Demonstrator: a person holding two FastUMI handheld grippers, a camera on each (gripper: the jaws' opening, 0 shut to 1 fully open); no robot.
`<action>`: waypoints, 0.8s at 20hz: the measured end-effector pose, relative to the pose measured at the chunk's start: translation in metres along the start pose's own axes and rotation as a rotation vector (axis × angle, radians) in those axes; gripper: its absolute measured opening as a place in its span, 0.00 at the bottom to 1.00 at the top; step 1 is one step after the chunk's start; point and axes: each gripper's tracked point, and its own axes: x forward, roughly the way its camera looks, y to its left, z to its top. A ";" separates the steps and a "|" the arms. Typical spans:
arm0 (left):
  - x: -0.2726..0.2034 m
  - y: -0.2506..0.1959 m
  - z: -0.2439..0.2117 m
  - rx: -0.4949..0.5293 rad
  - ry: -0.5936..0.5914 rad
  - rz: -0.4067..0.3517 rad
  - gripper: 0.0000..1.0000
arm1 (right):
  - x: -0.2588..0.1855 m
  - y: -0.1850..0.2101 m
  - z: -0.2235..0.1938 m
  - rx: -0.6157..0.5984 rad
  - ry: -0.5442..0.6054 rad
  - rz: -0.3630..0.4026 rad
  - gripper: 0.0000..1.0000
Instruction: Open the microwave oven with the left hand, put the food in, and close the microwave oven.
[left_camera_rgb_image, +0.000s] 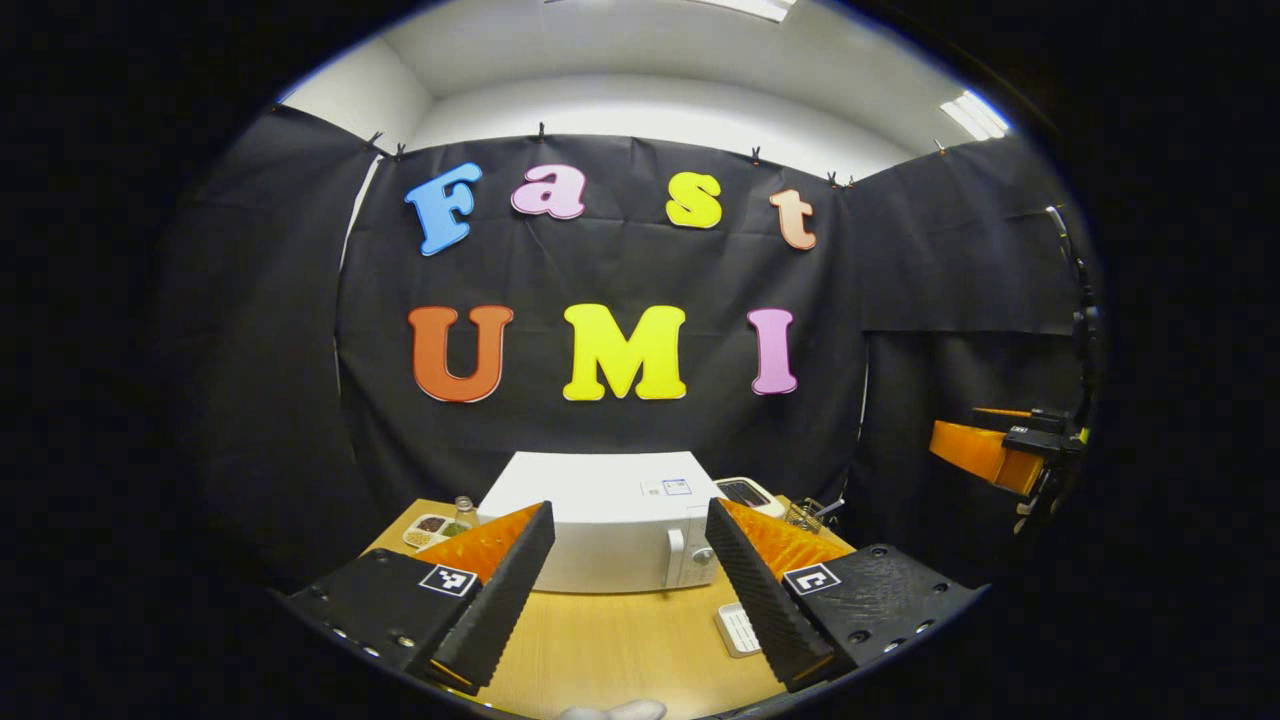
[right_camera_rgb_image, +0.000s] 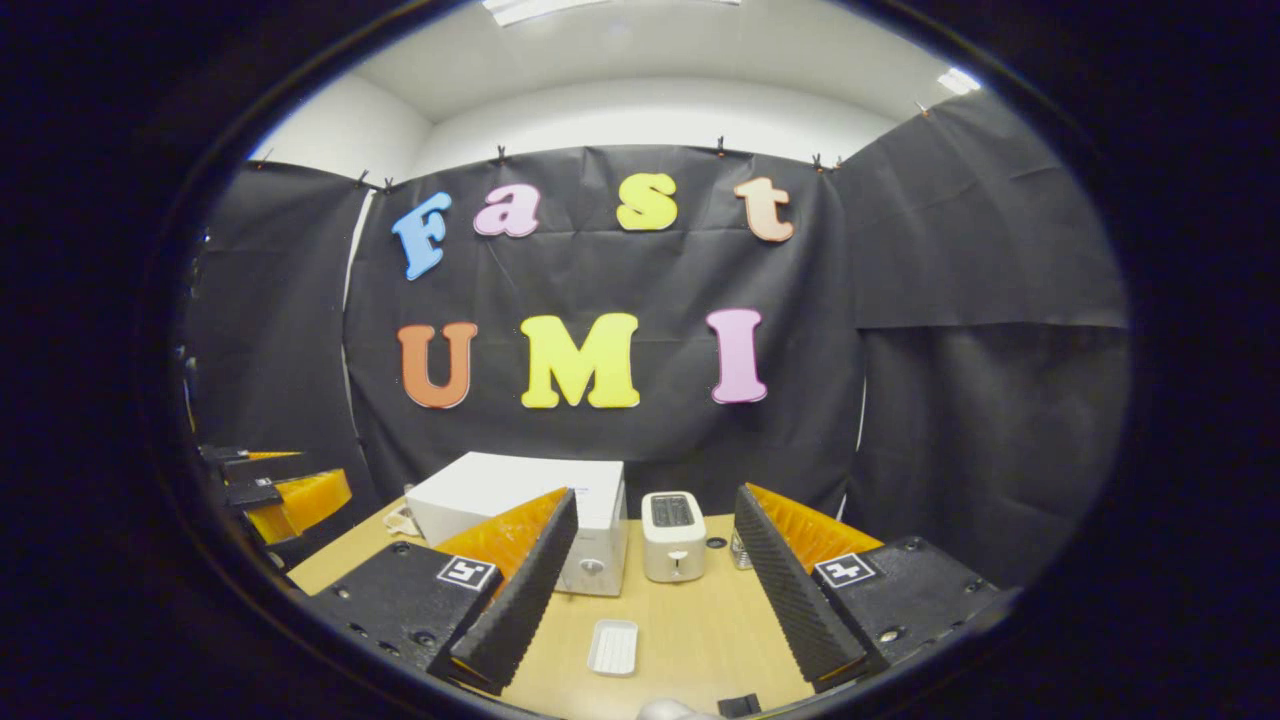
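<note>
Your left gripper (left_camera_rgb_image: 630, 600), jaws wide & empty, sits nearer the shut microwave (left_camera_rgb_image: 610, 535), dead ahead mid-table; right gripper (right_camera_rgb_image: 650, 610) also open, empty.

So the microwave (left_camera_rgb_image: 610, 535) sits on the table (left_camera_rgb_image: 610, 640), back toward the booth wall. A toaster (right_camera_rgb_image: 673, 535) stands just beside it on its right, with a small jar (right_camera_rgb_image: 738, 548) right of the toaster. In front of the toaster, nearer the table's front edge, lies a little tray (right_camera_rgb_image: 613, 646). Left of the microwave there's a plate of food (left_camera_rgb_image: 432, 528) with a small bottle (left_camera_rgb_image: 464, 510) next to it.
</note>
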 end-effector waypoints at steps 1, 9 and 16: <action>-0.003 0.007 0.004 -0.003 -0.007 0.022 0.95 | -0.004 0.005 0.005 0.004 -0.005 0.011 1.00; -0.026 0.022 0.029 -0.036 -0.051 0.075 0.95 | -0.011 0.009 0.014 -0.002 0.002 0.033 1.00; -0.033 0.022 0.045 -0.007 -0.083 0.074 0.94 | -0.014 0.010 0.025 0.007 -0.005 0.041 1.00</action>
